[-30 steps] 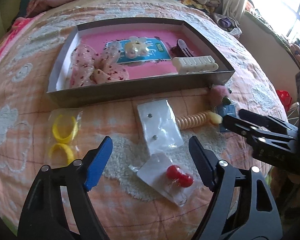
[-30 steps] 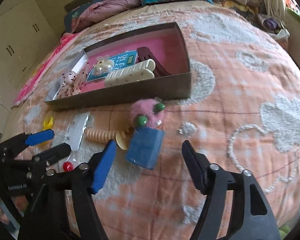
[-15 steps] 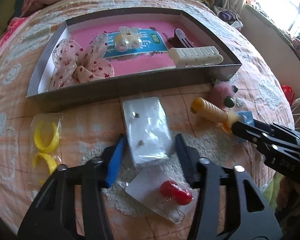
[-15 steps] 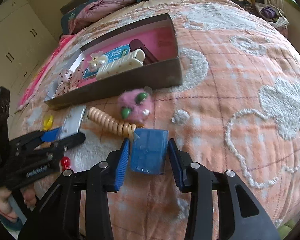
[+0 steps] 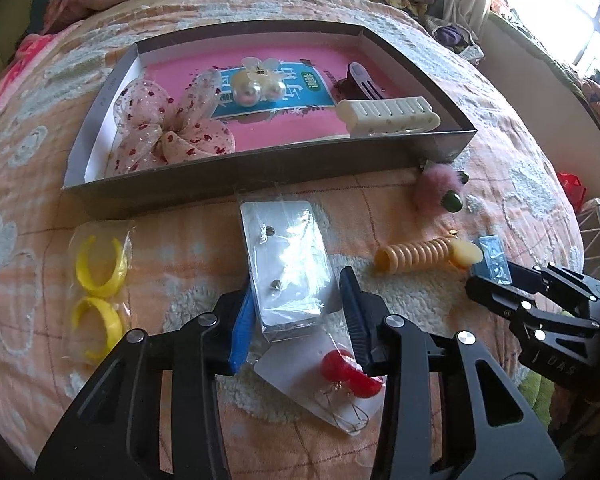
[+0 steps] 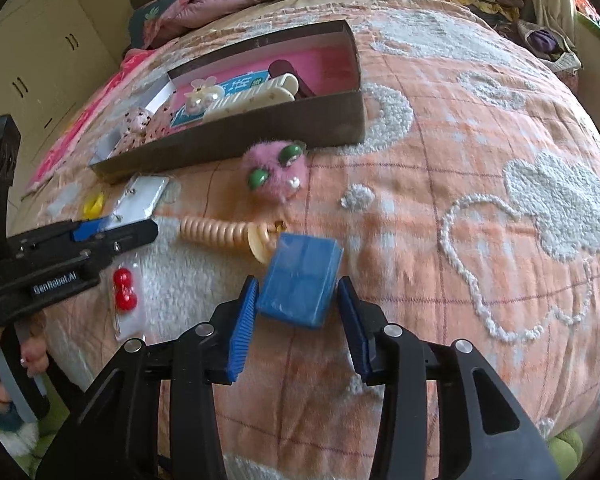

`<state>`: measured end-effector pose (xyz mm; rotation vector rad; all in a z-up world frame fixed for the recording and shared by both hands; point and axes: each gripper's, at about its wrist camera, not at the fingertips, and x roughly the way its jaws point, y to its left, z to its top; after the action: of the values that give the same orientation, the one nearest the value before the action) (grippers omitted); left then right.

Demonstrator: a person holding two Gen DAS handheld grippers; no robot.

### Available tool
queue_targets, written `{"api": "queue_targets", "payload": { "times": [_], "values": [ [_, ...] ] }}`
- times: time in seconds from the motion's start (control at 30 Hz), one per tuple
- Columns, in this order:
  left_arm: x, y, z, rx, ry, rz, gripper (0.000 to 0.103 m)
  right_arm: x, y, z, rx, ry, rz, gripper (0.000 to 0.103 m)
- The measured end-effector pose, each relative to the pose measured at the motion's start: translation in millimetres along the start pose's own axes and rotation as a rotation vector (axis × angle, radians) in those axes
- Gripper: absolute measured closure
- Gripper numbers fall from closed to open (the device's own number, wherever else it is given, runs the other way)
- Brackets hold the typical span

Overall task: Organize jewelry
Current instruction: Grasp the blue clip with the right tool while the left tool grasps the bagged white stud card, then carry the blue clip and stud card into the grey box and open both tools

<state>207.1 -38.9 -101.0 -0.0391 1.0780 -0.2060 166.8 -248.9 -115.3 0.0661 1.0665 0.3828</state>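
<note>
The left tool [image 5: 296, 312] is nearly closed, its ribbed blue pads pressing the long edges of a glossy, clear-wrapped white earring card [image 5: 288, 268]. The flat rectangular card runs lengthwise from the tool toward 12 o'clock, to the shallow grey box [image 5: 260, 172] on the tufted peach bedspread [image 5: 520, 184]. The right tool [image 6: 296, 312] has a blue plastic-wrapped block [image 6: 300, 280] between its pads, which are opening slightly; its long axis tilts toward 1 o'clock. A ridged cream spiral [image 6: 216, 232] lies at its 10 o'clock.
</note>
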Motion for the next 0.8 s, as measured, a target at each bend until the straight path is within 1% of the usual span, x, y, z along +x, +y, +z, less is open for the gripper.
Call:
{"api": "queue_targets", "payload": {
  "times": [0.1,0.2,0.47,0.63,0.8],
  "values": [
    [-4,0,-1,-0.001,-0.007,0.000,0.072,-5,0,-5,-0.020,-0.008,-0.009,0.069],
    [-9,2,-2,-0.007,-0.017,-0.005,0.072,-14,-6,-8,-0.005,-0.027,-0.003,0.069],
    [-39,6,-2,-0.016,-0.078,-0.018,0.072,-62,-16,-9,0.025,-0.136,0.014,0.069],
    [-65,13,-2,-0.034,-0.132,-0.019,0.072,-89,-8,-3,0.001,-0.196,0.031,0.069],
    [-89,22,1,-0.050,-0.182,-0.008,0.072,-105,12,9,-0.052,-0.232,0.066,0.069]
  ]
}}
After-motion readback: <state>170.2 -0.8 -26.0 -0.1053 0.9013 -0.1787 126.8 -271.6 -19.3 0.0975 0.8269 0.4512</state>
